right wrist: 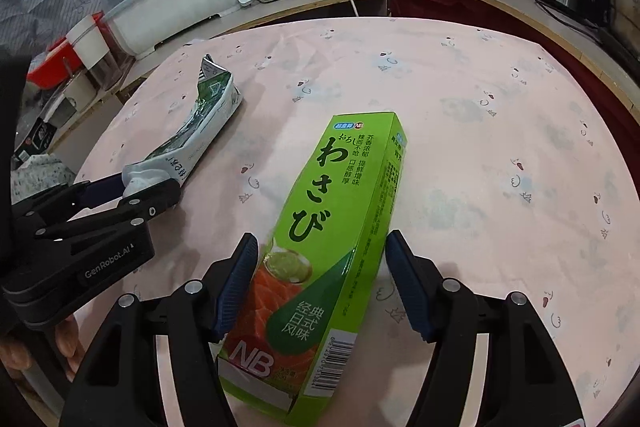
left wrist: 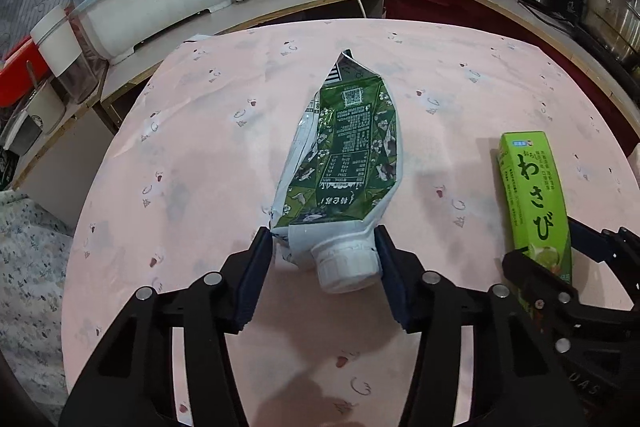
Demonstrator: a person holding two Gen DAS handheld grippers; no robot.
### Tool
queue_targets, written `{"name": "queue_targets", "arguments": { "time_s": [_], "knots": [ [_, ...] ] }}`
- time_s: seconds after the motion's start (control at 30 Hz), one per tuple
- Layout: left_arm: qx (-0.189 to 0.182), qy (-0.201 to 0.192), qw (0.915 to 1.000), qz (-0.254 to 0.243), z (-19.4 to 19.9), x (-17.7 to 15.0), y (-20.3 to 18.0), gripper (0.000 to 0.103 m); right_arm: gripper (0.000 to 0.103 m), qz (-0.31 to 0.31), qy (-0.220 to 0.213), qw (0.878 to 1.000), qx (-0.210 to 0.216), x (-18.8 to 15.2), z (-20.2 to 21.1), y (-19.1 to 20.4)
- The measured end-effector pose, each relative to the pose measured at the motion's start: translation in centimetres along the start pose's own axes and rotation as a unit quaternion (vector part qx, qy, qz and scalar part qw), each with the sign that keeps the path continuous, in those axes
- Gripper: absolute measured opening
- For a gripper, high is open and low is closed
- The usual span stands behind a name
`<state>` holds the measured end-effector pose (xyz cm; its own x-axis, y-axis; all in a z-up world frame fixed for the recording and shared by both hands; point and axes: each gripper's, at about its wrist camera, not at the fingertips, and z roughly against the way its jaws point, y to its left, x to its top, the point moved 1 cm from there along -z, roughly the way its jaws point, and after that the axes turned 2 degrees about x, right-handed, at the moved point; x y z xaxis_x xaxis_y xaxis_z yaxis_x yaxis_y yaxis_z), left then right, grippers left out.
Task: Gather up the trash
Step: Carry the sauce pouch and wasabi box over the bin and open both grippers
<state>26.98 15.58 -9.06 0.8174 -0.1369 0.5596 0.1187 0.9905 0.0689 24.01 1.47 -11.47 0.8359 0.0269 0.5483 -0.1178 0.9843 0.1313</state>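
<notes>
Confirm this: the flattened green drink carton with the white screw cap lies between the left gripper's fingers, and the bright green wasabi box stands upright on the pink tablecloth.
Wrong on the bright green wasabi box: the right wrist view shows it lying flat on the pink tablecloth, not upright. The flattened green drink carton does lie between the left gripper fingers.

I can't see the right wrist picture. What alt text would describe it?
A green wasabi box lies on a pink table between the spread fingers of the right gripper, which do not clearly press on it. To the left, the left gripper sits around the capped end of a crumpled green carton. Kitchen appliances line the counters behind.
</notes>
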Motion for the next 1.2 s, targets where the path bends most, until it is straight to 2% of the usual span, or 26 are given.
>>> {"name": "queue_targets", "arguments": {
  "time_s": [0.13,0.33,0.37,0.4,0.5,0.83,1.2],
  "knots": [
    [-0.008,0.001,1.0,0.004,1.1,-1.0,-1.9,0.049,0.057,0.002,-0.005,1.0,-0.009,-0.9,0.8,-0.6],
    [-0.023,0.005,0.9996,0.014,2.8,-2.7,-4.8,0.049,0.055,-0.031,-0.011,0.999,-0.013,-2.3,2.6,-3.6],
    [-0.023,0.005,0.9996,0.015,3.0,-2.9,-5.2,0.048,0.055,-0.039,-0.012,0.999,-0.013,-2.5,3.0,-4.3],
    [-0.026,0.006,0.9995,0.017,3.3,-3.1,-5.7,0.039,0.055,-0.046,-0.013,0.999,-0.013,-2.8,3.4,-4.9],
    [-0.04,0.01,0.9989,0.023,4.0,-3.4,-7.3,0.039,0.054,-0.066,-0.02,0.998,-0.016,-3.3,4.6,-6.7],
    [-0.072,-0.002,0.9974,-0.002,7.1,-3.2,-13.4,0.039,0.054,-0.117,-0.061,0.991,-0.029,-5.0,9.7,-12.7],
    [-0.103,-0.022,0.9927,-0.059,10.0,-2.6,-21.3,0.037,0.054,-0.174,-0.109,0.977,-0.048,-6.7,14.9,-19.8]
  ]
}}
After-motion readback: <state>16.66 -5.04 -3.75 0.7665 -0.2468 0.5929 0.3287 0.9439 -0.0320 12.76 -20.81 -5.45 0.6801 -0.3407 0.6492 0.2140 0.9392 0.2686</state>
